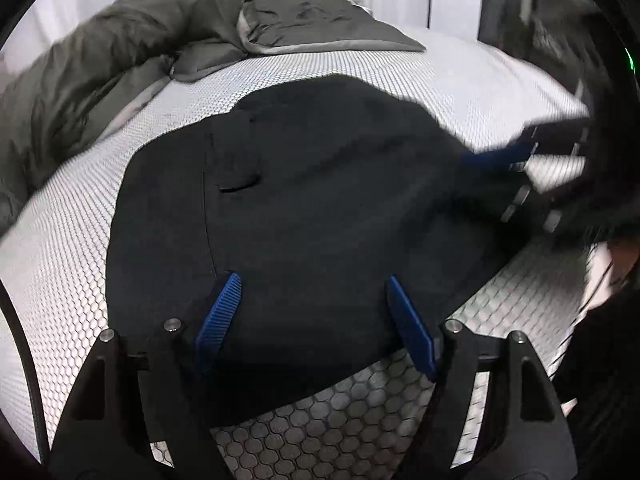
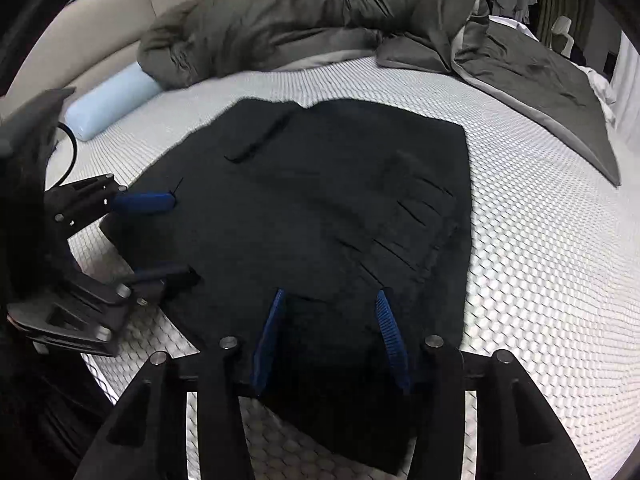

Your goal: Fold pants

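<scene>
My left gripper sits closest in its own view, blue pads spread wide over the near edge of the pants, nothing pinched between them. My right gripper is spread narrower, pads either side of a dark fold at the near corner; I can't see them pressing on the cloth, so I read it as not gripping. The pants lie mostly flat as a compact dark block on the white honeycomb bed cover, pocket flap facing up, well clear of the rumpled grey duvet and the pale blue bolster at the back. Judging by the shape, at least one fold is already in and I'm between grabs: either smoothing or lining up the next fold. Next move calls for both grippers to drop onto the near edge, pinch through all layers, then lift and carry it over evenly. Risk: catching only the top layer.
</scene>
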`<action>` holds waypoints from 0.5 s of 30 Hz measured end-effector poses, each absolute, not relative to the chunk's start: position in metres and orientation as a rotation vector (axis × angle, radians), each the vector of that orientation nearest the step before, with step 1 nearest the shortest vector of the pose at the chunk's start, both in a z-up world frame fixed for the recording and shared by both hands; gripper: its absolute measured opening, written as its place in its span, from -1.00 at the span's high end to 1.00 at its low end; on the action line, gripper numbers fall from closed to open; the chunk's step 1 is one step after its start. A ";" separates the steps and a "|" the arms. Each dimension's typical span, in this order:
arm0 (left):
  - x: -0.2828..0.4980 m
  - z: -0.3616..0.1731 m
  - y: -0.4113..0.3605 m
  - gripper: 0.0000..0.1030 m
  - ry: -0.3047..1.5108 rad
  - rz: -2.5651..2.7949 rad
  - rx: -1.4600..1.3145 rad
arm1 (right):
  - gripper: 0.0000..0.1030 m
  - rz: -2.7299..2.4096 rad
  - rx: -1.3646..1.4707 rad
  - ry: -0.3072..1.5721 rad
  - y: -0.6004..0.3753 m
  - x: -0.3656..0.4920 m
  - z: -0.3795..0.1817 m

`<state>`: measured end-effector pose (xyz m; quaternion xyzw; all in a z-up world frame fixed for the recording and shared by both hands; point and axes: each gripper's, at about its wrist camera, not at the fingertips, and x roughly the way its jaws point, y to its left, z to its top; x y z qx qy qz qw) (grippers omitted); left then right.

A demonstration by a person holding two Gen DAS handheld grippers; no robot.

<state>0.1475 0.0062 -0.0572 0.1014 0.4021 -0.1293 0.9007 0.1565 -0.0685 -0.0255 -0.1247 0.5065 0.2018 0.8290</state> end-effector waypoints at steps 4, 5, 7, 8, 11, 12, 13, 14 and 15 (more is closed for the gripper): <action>0.141 -0.055 0.007 -0.46 0.833 -0.285 0.208 | -0.16 0.405 -0.158 1.105 -0.109 0.153 -0.028; 0.138 -0.053 0.011 -0.46 0.833 -0.288 0.202 | -0.16 0.412 -0.113 1.102 -0.119 0.150 -0.025; 0.135 -0.048 0.019 -0.46 0.829 -0.291 0.166 | -0.16 0.425 -0.023 1.087 -0.134 0.147 -0.019; 0.135 -0.046 0.027 -0.47 0.827 -0.282 0.142 | -0.16 0.427 0.011 1.074 -0.141 0.142 -0.015; 0.141 -0.038 0.050 -0.47 0.830 -0.226 0.074 | -0.16 0.446 0.181 1.065 -0.169 0.134 -0.013; 0.143 -0.039 0.055 -0.47 0.835 -0.213 0.050 | -0.14 0.444 0.229 1.085 -0.175 0.134 -0.016; 0.147 -0.040 0.056 -0.47 0.840 -0.210 0.042 | 0.02 0.438 0.262 1.111 -0.178 0.135 -0.021; 0.155 -0.043 0.057 -0.48 0.842 -0.207 0.047 | 0.15 0.439 0.288 1.137 -0.179 0.137 -0.028; 0.157 -0.045 0.055 -0.48 0.843 -0.197 0.066 | 0.45 0.435 0.300 1.167 -0.177 0.141 -0.037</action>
